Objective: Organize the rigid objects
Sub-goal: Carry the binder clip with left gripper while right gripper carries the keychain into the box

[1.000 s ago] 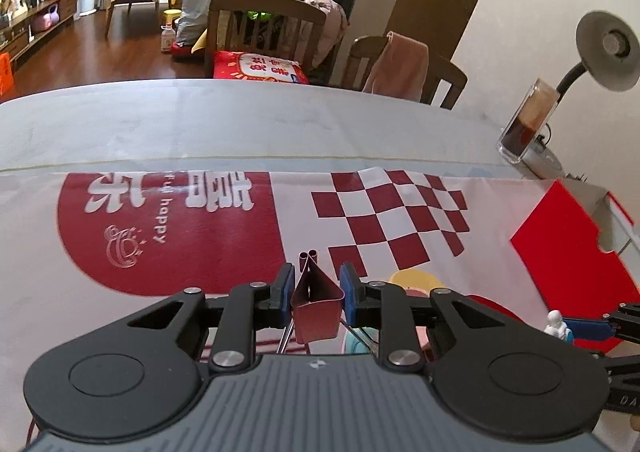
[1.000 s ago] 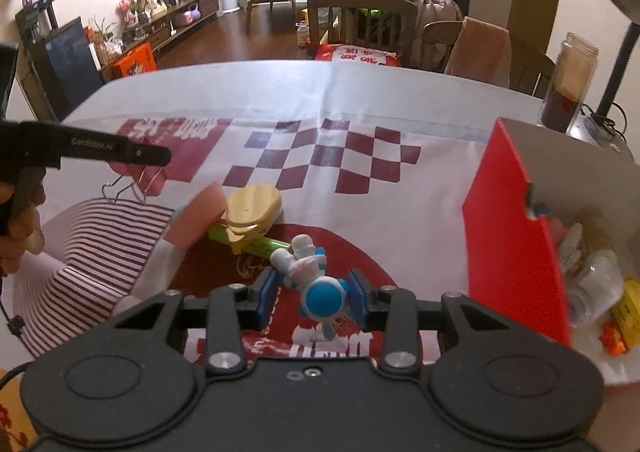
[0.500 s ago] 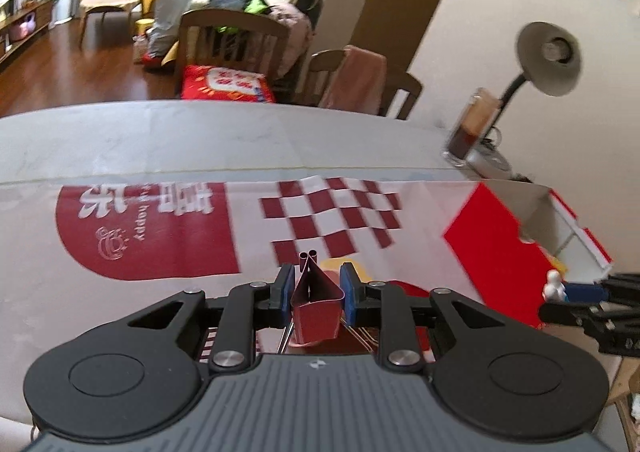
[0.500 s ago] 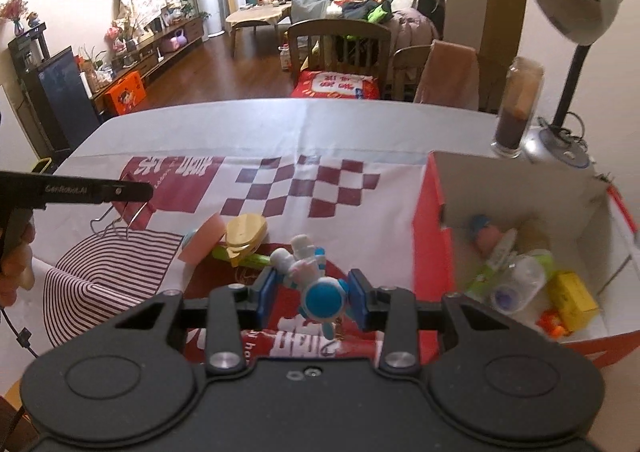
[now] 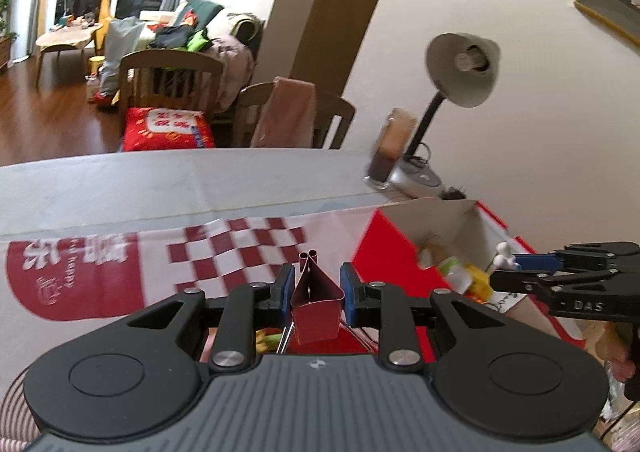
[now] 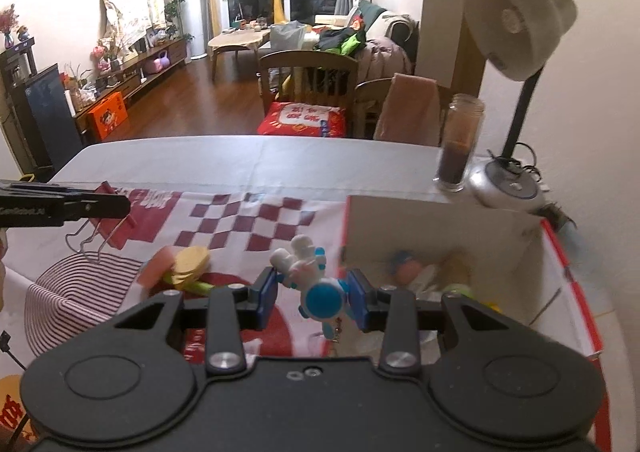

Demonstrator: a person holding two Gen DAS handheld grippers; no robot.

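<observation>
My left gripper point(image 5: 316, 294) is shut on a dark red binder clip point(image 5: 317, 308), held above the table; it also shows in the right wrist view point(image 6: 114, 226). My right gripper point(image 6: 312, 294) is shut on a blue and white astronaut figure point(image 6: 310, 276), held at the left edge of the red and white box point(image 6: 576, 288). In the left wrist view the figure point(image 5: 503, 254) hangs over the box point(image 5: 384, 252). The box holds several small items point(image 6: 424, 276).
A pink and yellow toy pile point(image 6: 180, 266) lies on the red and white mat point(image 6: 248, 220). A jar point(image 6: 458, 144) and a desk lamp point(image 6: 516, 40) stand behind the box. Chairs point(image 6: 308, 80) stand at the far table edge.
Both grippers have risen and moved right toward the box, each keeping its object. The astronaut figure now sits at the box's left edge.
</observation>
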